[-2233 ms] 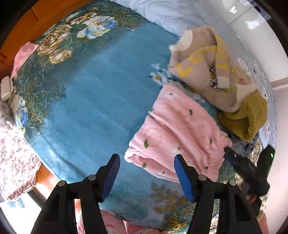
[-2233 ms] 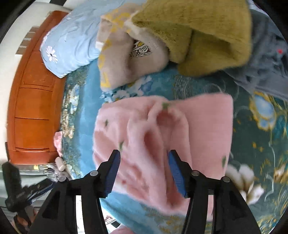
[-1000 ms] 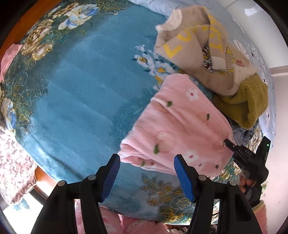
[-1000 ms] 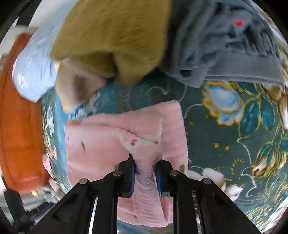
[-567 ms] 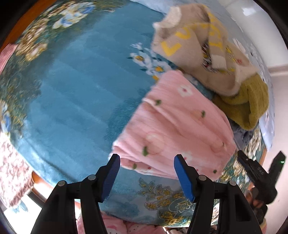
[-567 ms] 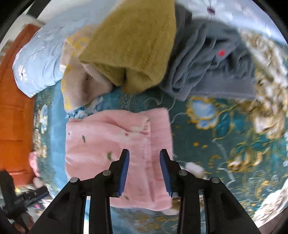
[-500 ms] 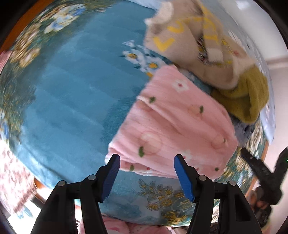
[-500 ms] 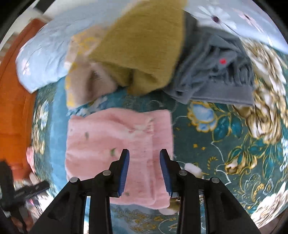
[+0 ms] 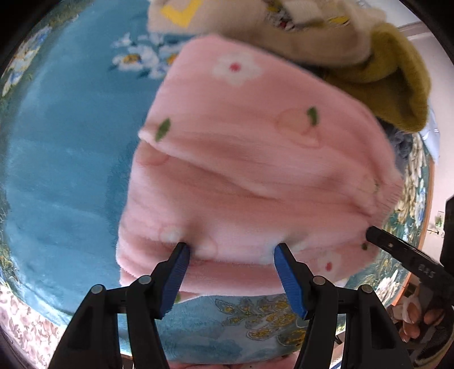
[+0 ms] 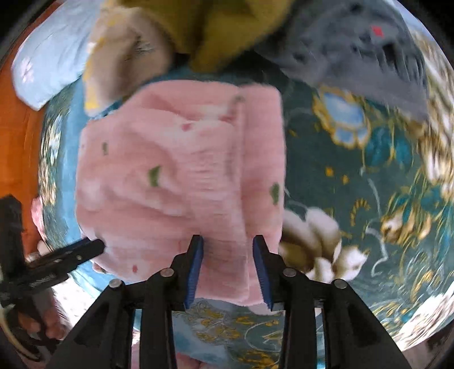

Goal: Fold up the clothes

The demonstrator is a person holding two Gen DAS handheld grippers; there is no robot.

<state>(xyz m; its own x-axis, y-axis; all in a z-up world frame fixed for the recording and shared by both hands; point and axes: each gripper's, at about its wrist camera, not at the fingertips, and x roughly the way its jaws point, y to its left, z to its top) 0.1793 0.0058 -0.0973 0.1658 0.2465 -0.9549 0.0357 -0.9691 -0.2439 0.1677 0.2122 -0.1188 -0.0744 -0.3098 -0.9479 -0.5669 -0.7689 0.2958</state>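
Observation:
A folded pink fleece garment point(image 9: 255, 170) with small flowers and green leaves lies on the blue floral blanket point(image 9: 71, 156). In the left wrist view my left gripper point(image 9: 230, 251) is open, low over the garment's near edge, its blue pads astride a stretch of the fleece. My right gripper point(image 10: 228, 241) hangs over the garment's point(image 10: 184, 176) near right part. Its jaws are opening, with a ridge of pink fleece between the pads and not pinched. Each gripper shows in the other's view: the right gripper point(image 9: 397, 249) at the right edge, the left gripper point(image 10: 71, 252) at the lower left.
Behind the pink garment lie a beige sweater point(image 9: 255, 25) with yellow letters, a mustard garment point(image 9: 397, 85) and a grey garment point(image 10: 369, 51). A pale blue pillow point(image 10: 48, 65) rests by the orange wooden headboard point(image 10: 17, 142). The bed's near edge runs just under both grippers.
The right gripper let go of the pink fold it pinched and opened over the garment's near edge. The left gripper came down close over the garment's near edge, still open.

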